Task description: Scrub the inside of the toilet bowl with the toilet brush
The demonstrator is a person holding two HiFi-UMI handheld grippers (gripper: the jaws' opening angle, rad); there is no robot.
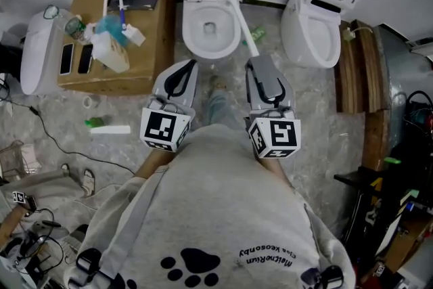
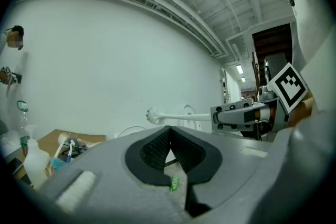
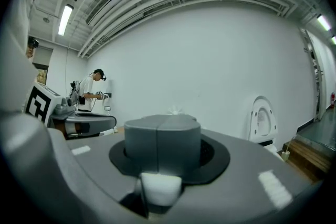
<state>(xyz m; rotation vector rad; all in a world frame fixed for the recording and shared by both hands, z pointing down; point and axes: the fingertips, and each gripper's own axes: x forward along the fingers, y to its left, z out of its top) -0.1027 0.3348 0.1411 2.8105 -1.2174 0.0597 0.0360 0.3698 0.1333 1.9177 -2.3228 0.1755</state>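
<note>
Currently the right gripper [image 1: 259, 65] clamps the toilet brush [image 1: 240, 13] by its handle, with the brush head at the rear rim of the toilet bowl [image 1: 193, 44]. The left gripper [image 1: 181, 71] is closed and empty. Risk: the long handle may pivot in the jaws under scrubbing load.

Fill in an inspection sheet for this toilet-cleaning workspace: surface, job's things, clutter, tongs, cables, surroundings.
Surface: stone floor, mottled, with litter on it.
Job's things: toilet bowl open; toilet brush with its head at the bowl's rear rim.
Clutter: cardboard box carrying bottles; green item on the floor.
Tongs: left tongs shut, empty; right tongs shut on the toilet brush handle.
Cables: black cable across the floor at left.
Surroundings: second toilet at right; white wall behind.
</note>
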